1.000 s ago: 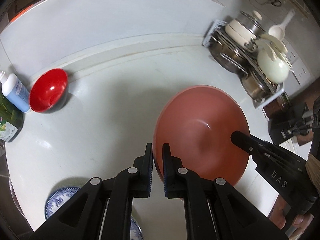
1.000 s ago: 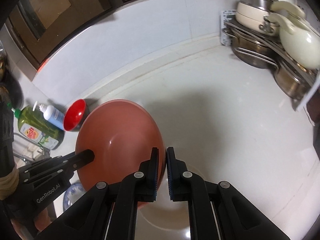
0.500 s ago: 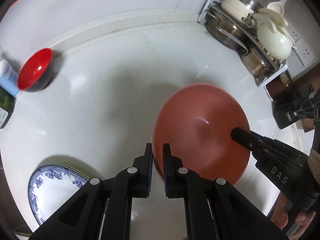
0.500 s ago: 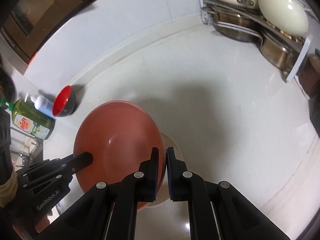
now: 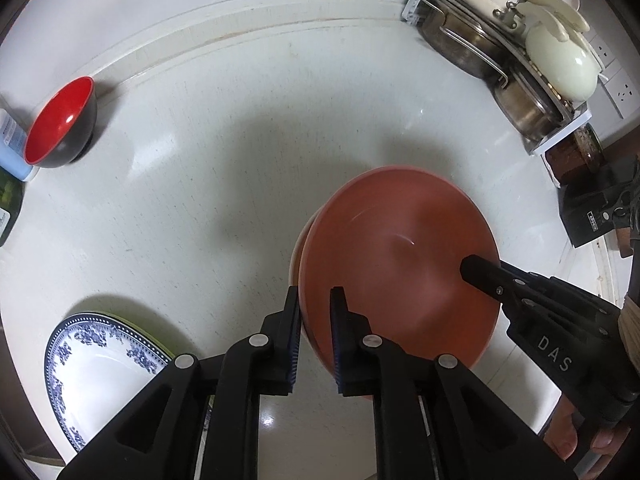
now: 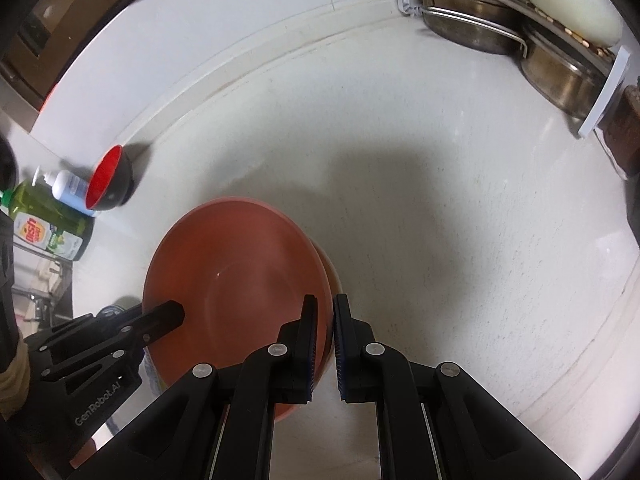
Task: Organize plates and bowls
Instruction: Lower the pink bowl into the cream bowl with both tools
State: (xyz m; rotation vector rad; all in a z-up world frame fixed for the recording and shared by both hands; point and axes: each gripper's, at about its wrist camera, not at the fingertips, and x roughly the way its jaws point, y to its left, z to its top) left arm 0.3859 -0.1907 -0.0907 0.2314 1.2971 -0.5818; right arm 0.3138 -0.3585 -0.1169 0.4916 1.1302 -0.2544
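White desk: red bowl at its left edge, blue plate at the near-left corner. Left tool is opening off the terracotta plate, now lowered onto a cream dish; right tool stays clamped on its rim.

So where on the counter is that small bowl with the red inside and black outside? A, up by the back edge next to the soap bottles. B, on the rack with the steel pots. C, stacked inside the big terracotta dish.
A: the red-and-black bowl stands alone by the back edge, beside the soap bottles, apart from the terracotta dish.
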